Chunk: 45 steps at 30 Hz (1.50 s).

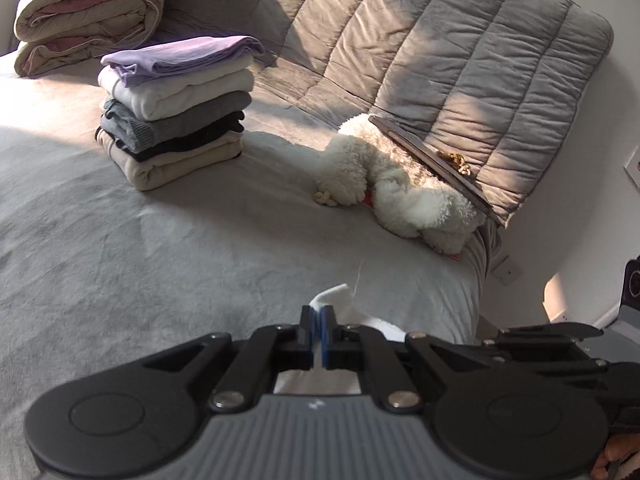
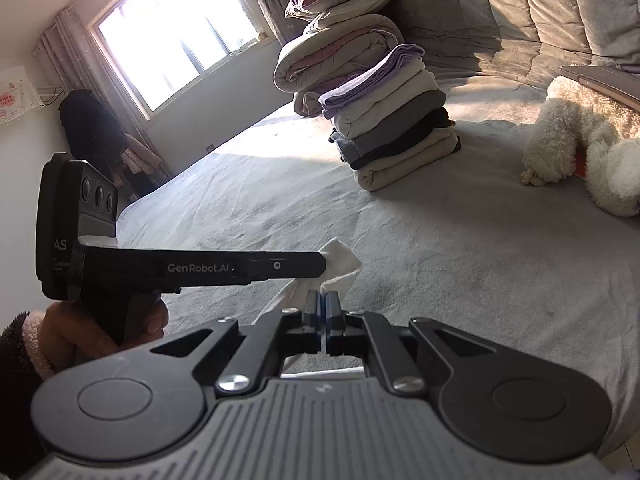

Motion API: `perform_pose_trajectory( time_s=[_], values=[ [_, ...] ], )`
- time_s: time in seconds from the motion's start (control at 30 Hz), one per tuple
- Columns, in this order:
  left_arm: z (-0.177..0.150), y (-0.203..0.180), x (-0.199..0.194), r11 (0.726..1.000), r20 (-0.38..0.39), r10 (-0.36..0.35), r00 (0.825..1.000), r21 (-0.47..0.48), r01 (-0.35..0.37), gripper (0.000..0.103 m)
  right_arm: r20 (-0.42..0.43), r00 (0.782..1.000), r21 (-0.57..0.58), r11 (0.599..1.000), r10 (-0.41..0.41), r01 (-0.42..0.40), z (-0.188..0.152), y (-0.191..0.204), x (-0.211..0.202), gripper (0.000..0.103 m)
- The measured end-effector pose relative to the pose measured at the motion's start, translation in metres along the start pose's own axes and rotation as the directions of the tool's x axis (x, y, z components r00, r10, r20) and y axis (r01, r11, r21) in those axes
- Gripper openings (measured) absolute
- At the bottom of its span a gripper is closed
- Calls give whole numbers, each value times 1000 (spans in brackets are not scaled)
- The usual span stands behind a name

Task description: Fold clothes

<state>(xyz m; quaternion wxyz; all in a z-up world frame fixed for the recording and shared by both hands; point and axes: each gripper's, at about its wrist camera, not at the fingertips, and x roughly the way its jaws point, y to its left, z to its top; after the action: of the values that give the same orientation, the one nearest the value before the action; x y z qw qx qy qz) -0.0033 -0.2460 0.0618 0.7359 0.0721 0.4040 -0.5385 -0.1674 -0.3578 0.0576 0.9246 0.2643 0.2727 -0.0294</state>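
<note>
A white garment (image 1: 338, 294) hangs pinched at an edge between both grippers, a little above the grey bedsheet (image 1: 160, 260). My left gripper (image 1: 320, 314) is shut on it, with a corner poking up past the blue pads. In the right wrist view the left gripper (image 2: 322, 260) comes in from the side, held by a hand (image 2: 80, 332), with the white garment (image 2: 340, 266) at its tip. My right gripper (image 2: 323, 304) is shut just below that, and cloth runs into its fingers from the left. The right gripper (image 1: 486, 326) shows side-on at the lower right of the left wrist view.
A stack of folded clothes (image 1: 172, 112) with a lilac piece on top stands further up the bed. Rolled quilts (image 1: 88, 12) lie behind it. A white plush toy (image 1: 400, 192) and a flat device (image 1: 432, 160) lean on the grey quilted cover (image 1: 440, 40). A window (image 2: 172, 28) is at the left.
</note>
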Motion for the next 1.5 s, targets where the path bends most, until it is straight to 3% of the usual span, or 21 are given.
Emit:
perform_pose_trajectory(
  time_s=[0.13,0.37,0.6,0.73,0.87,0.97,1.1,1.17,1.27,1.4,1.5],
  values=[
    [-12,-25,20,997,-74,-6,997,79,12,2,-20,999,17,999,-47,48,-19,-14,-12,3],
    [-44,-33,74,994,-179,52,983,101,-34,2,-105,984,50,987,-145,151,-55,-46,1,3],
    [-56,-27,95,994,-166,102,981,63,-93,3,-159,966,46,976,-202,212,-79,-67,20,3],
    [-58,-23,93,996,-135,94,986,18,-92,4,-162,966,37,977,-203,212,-81,-69,21,4],
    [-58,-22,80,995,-96,92,991,-31,-96,22,-145,968,34,977,-205,212,-77,-65,17,15],
    [-60,-18,56,992,-42,107,993,-60,-110,35,-143,972,29,981,-185,191,-70,-60,16,15],
    [-68,-3,14,983,25,155,988,-103,-152,43,-143,976,-18,987,-162,161,-62,-43,20,16],
    [-76,12,-12,974,57,193,980,-133,-184,44,-144,980,-39,991,-134,130,-59,-31,24,34],
    [-92,39,-46,957,92,224,970,-208,-202,46,-158,987,-26,1000,-16,12,-57,-11,34,38],
    [-123,77,-96,925,149,267,952,-318,-210,46,-223,962,41,988,157,-152,-58,17,58,38],
    [-143,99,-125,898,181,308,934,-381,-222,48,-263,941,42,977,211,-207,-60,40,77,38]
  ],
)
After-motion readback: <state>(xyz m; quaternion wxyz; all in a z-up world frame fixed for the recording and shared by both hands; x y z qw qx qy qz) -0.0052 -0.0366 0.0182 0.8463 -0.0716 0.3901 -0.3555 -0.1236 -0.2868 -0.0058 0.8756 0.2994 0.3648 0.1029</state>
